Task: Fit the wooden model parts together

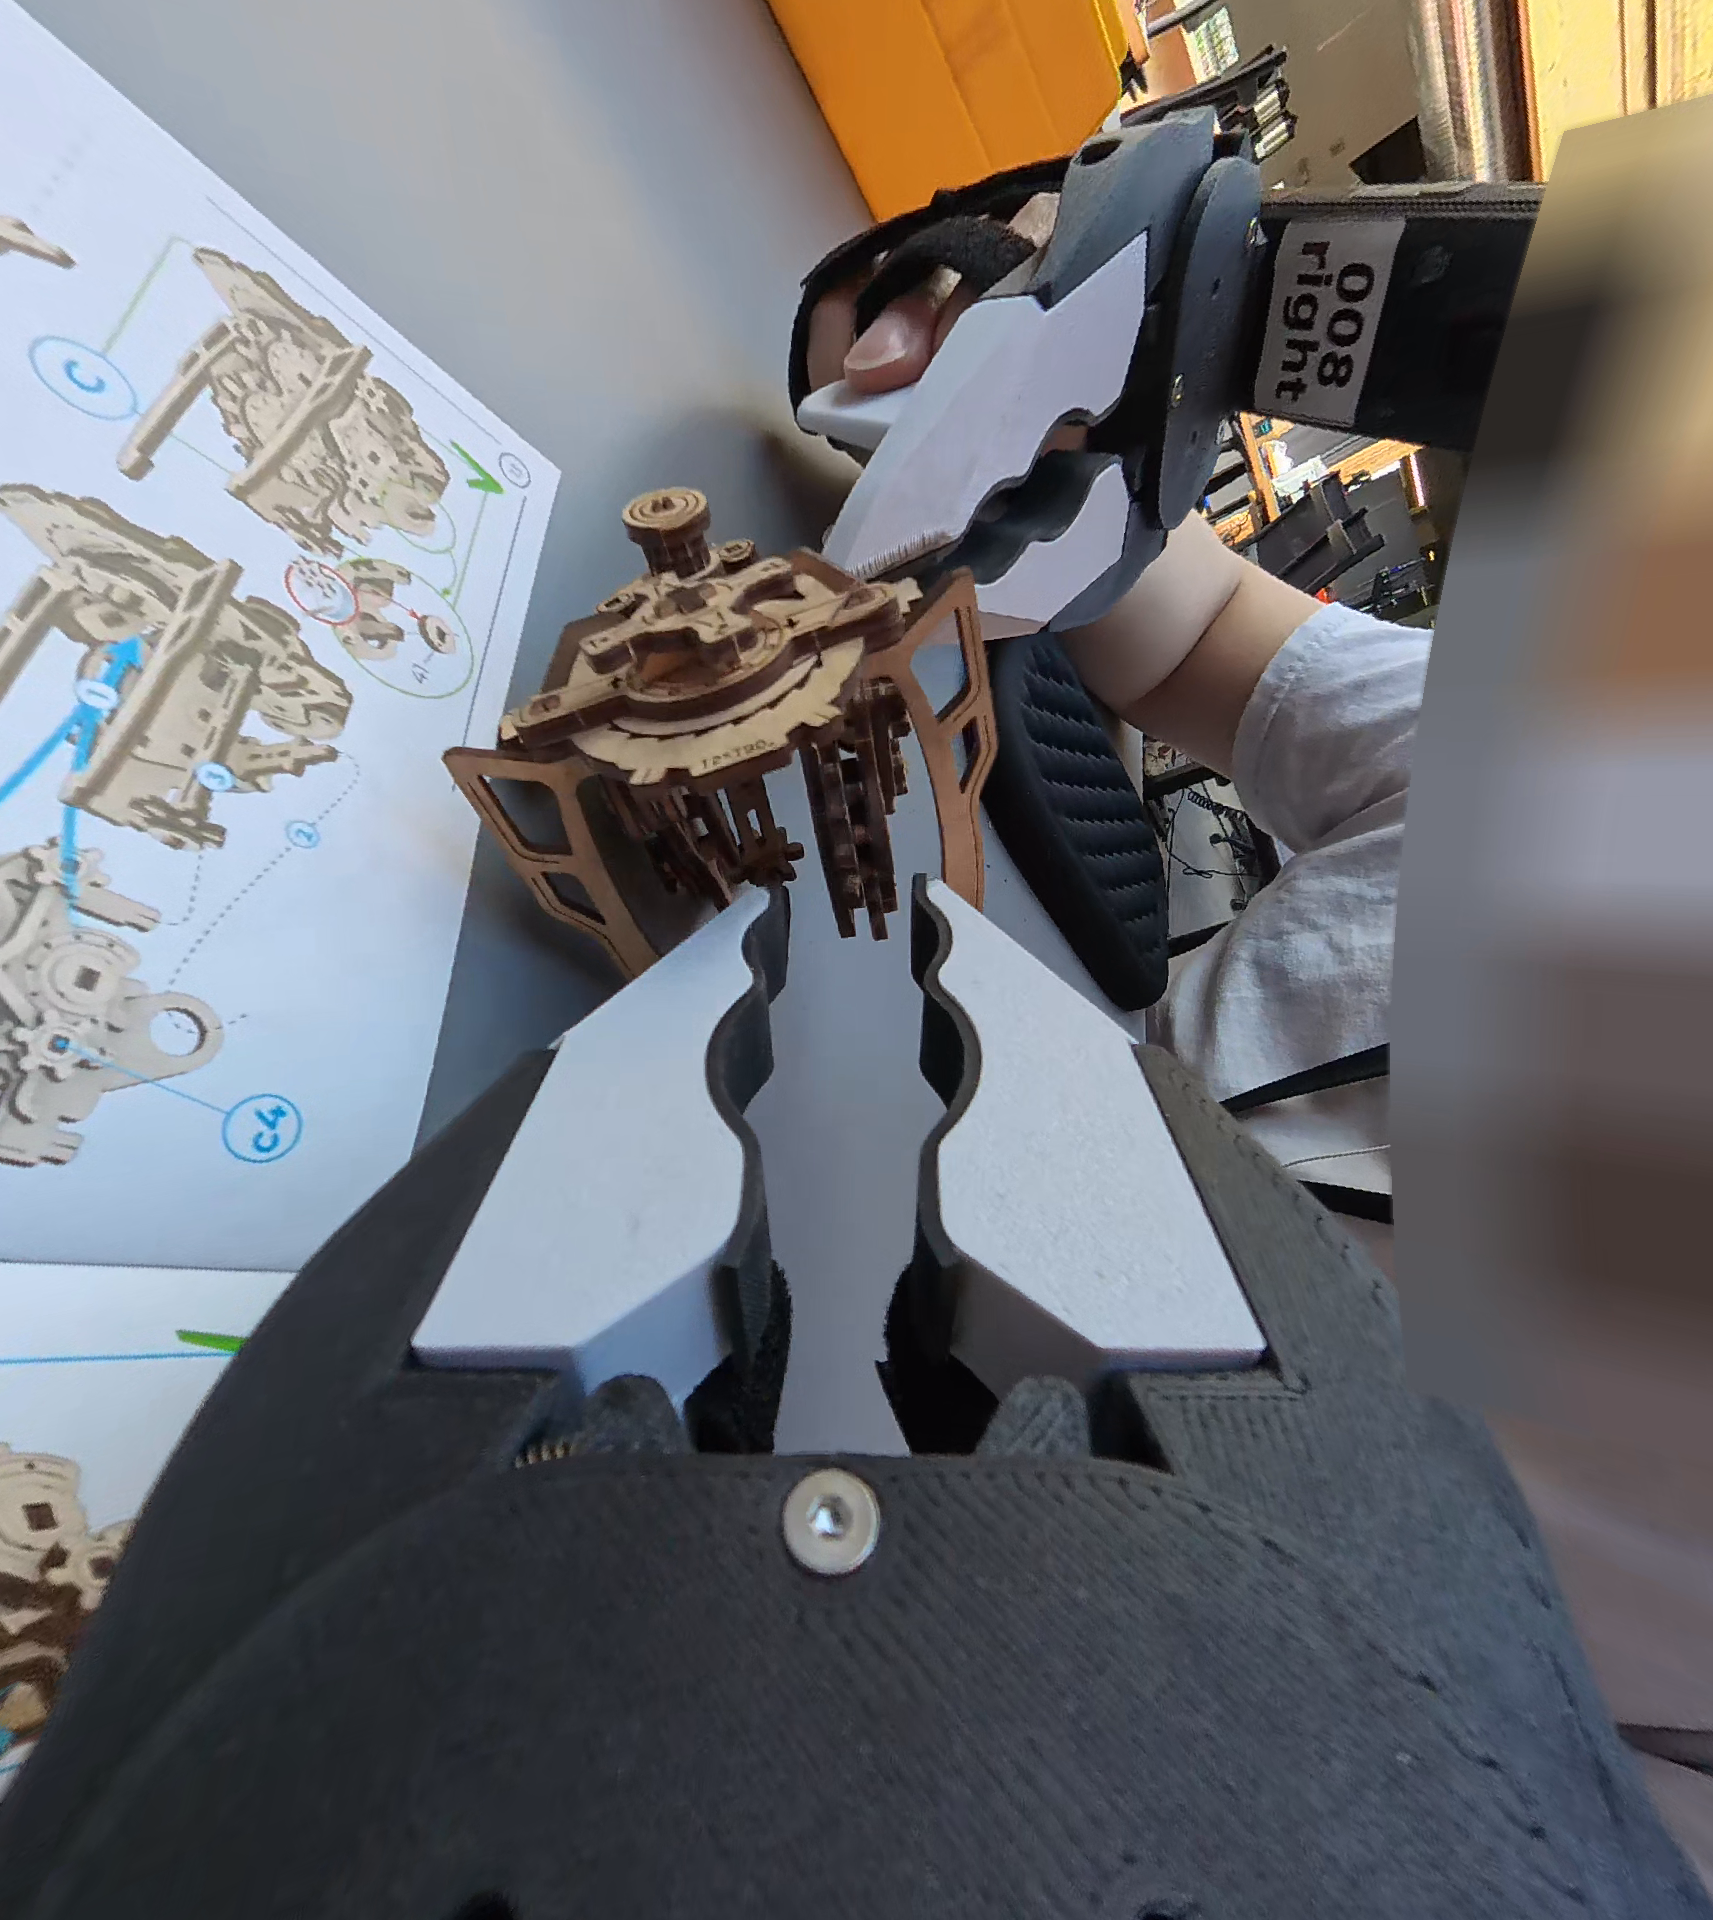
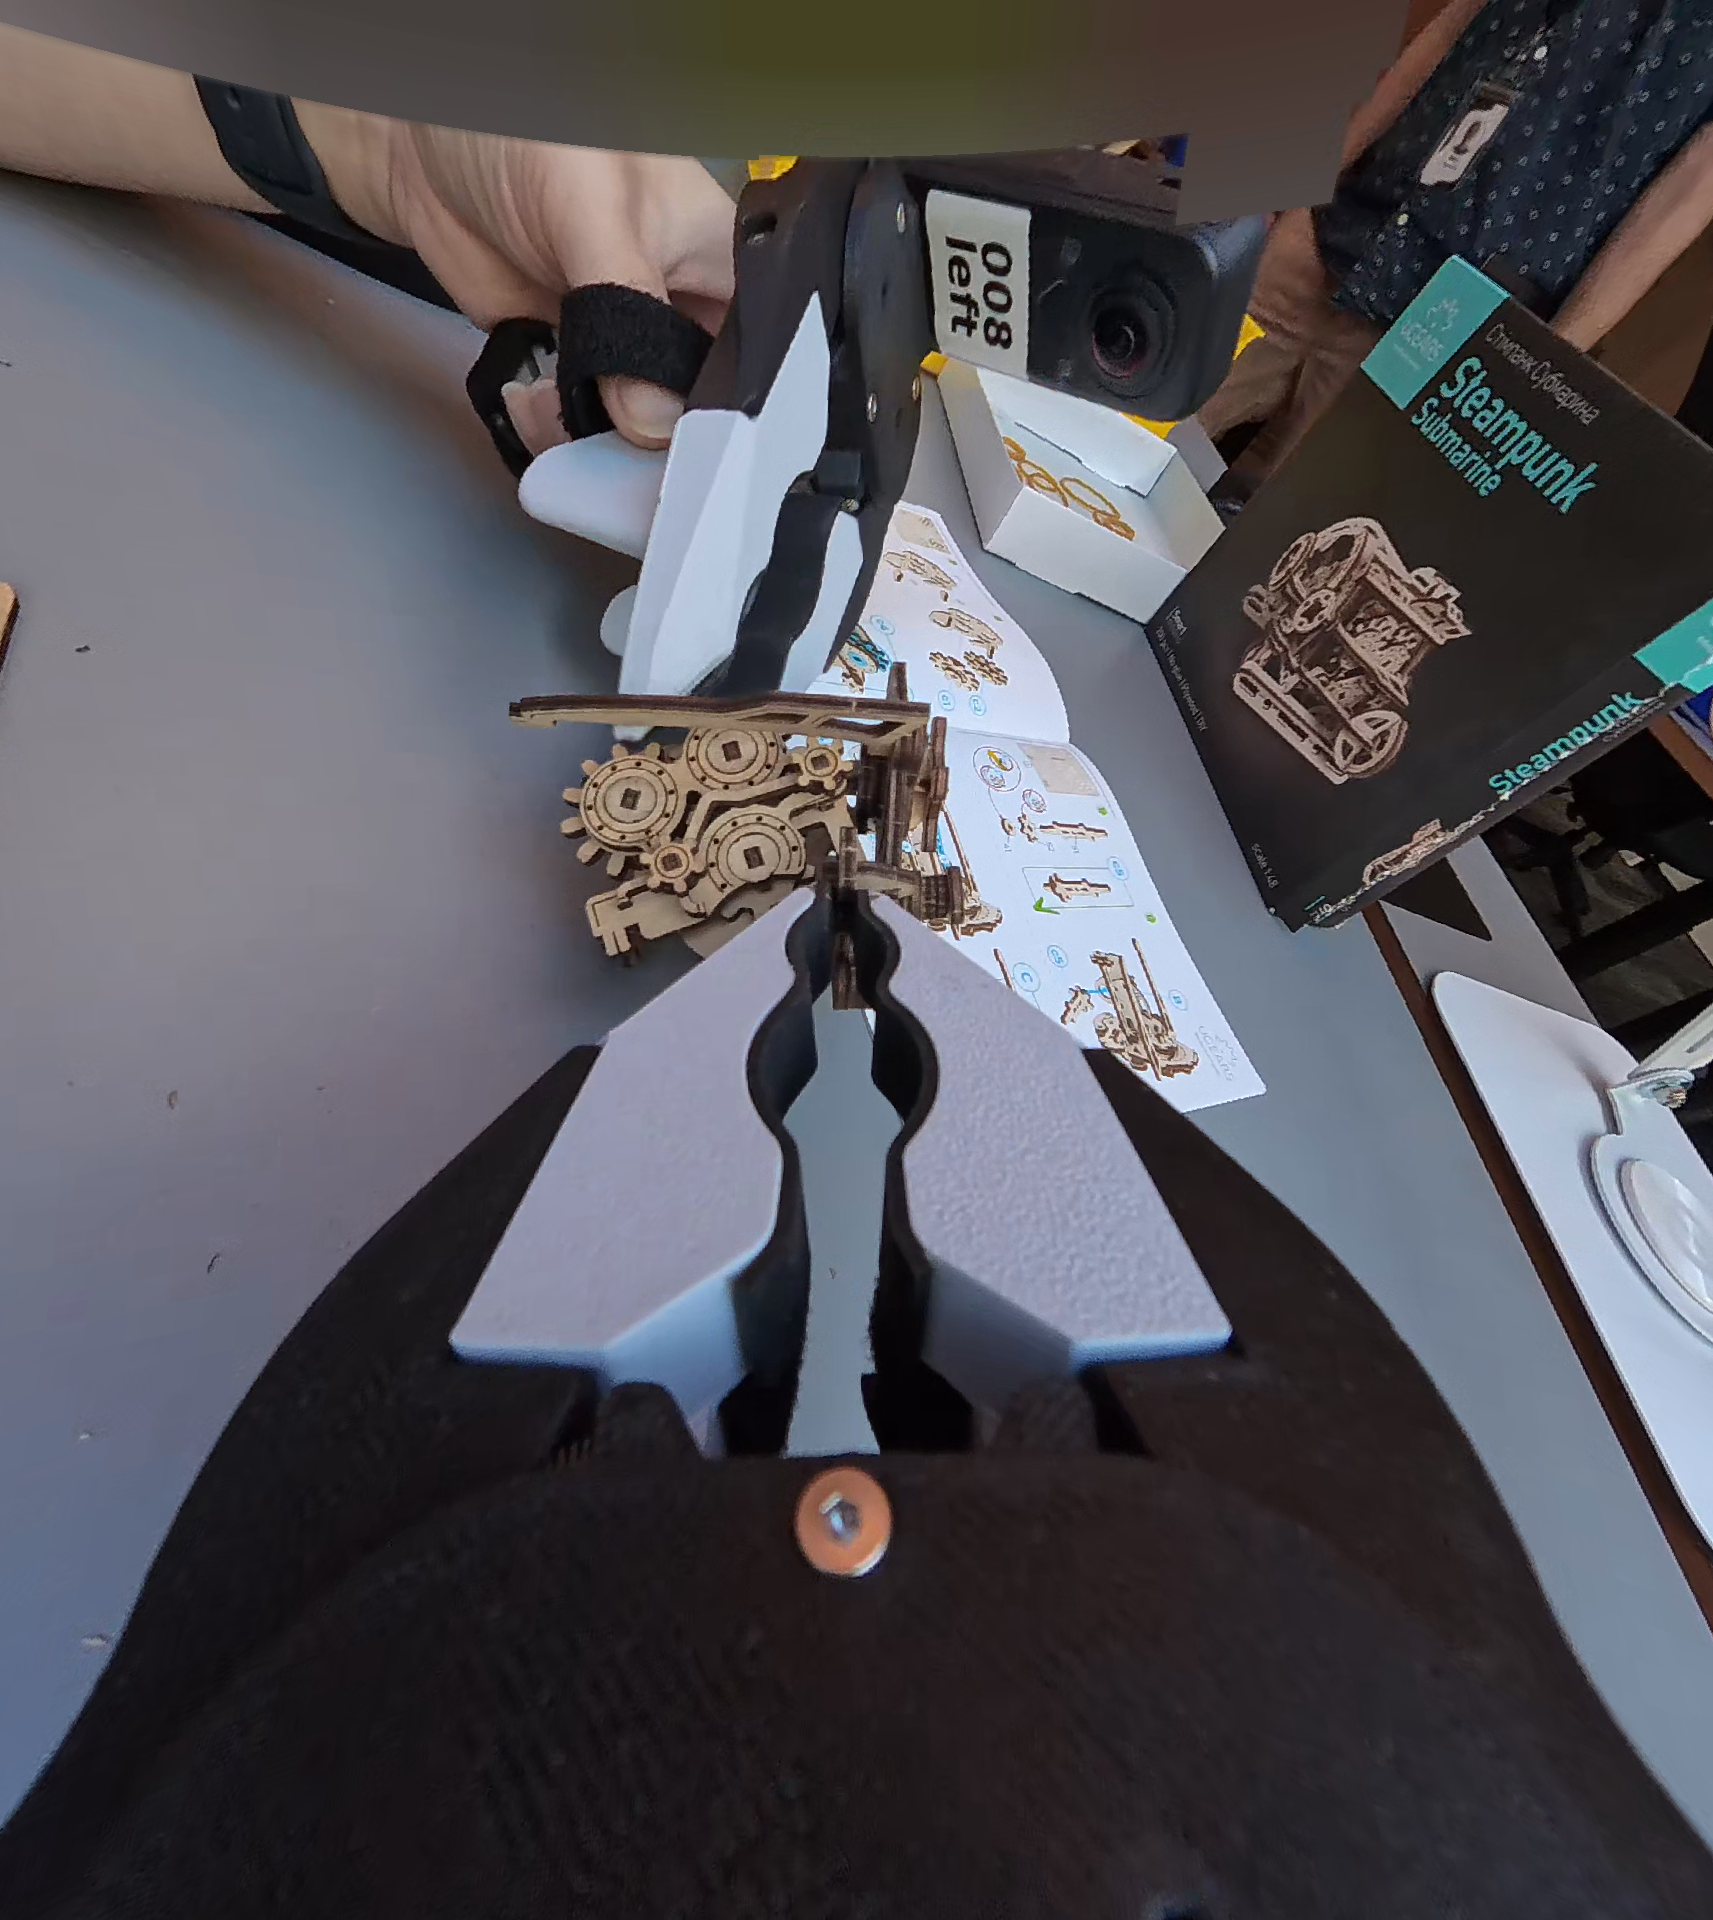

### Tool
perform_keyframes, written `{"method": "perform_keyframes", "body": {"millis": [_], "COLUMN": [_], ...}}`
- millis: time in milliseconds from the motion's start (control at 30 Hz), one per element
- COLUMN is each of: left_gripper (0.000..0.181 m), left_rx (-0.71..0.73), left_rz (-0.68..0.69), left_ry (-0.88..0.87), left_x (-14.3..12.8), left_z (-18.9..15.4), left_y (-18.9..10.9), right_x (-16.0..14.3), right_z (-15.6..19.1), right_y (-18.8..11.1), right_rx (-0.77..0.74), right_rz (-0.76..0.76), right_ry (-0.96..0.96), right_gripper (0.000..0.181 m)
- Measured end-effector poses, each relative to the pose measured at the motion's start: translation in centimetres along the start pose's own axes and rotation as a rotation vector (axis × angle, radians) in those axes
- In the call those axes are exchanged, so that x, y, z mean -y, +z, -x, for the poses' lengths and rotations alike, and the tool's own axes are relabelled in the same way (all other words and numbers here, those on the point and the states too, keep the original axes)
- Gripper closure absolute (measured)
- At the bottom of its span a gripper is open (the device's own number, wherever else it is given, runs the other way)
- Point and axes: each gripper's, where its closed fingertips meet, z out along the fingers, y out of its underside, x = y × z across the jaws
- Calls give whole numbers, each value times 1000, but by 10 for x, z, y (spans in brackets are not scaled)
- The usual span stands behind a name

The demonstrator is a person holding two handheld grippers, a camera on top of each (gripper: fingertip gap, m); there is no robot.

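Right wrist view: the right gripper (image 2: 847, 935) pinches a tab of the wooden model (image 2: 727, 821) above the grey table (image 2: 208, 935). The left gripper (image 1: 847, 904) sits slack-jawed beside it, holding nothing — gears and frame look joined, more parts likely remain.

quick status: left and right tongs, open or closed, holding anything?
Left tongs: open, holding nothing, tips right at the wooden model.
Right tongs: closed on a thin edge of the wooden model.

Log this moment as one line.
right gripper: shut on wooden model | left gripper: open, at model | model: above table | instruction sheet: beside
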Motion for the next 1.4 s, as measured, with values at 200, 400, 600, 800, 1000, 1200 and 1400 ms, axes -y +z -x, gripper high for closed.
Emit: {"method": "perform_keyframes", "body": {"millis": [200,400,600,800,1000,1200,1400], "left_gripper": [171,171,171,171,171,171,171], "left_rx": [-28,53,174,196,41,-39,-64], "left_rz": [-15,-20,-1,25,-9,-23,-4], "left_ry": [-11,76,177,218,103,44,45], "left_x": [1,5,6,4,3,3,0], "left_z": [-1,1,7,7,-1,-6,-8], "left_y": [4,2,-2,-2,0,-3,-3], "right_x": [-1,-5,-6,4,15,24,21], "right_z": [-1,-2,1,-4,-5,1,-1], "right_y": [0,-1,-2,-15,-18,-20,-20], "right_rx": [-6,-11,5,44,72,127,120], "right_rz": [2,2,-7,-74,-101,-131,-107], "right_ry": [-3,-38,-95,-81,-28,24,-4], "right_gripper": [180,179,173,163,157,150,143]}}
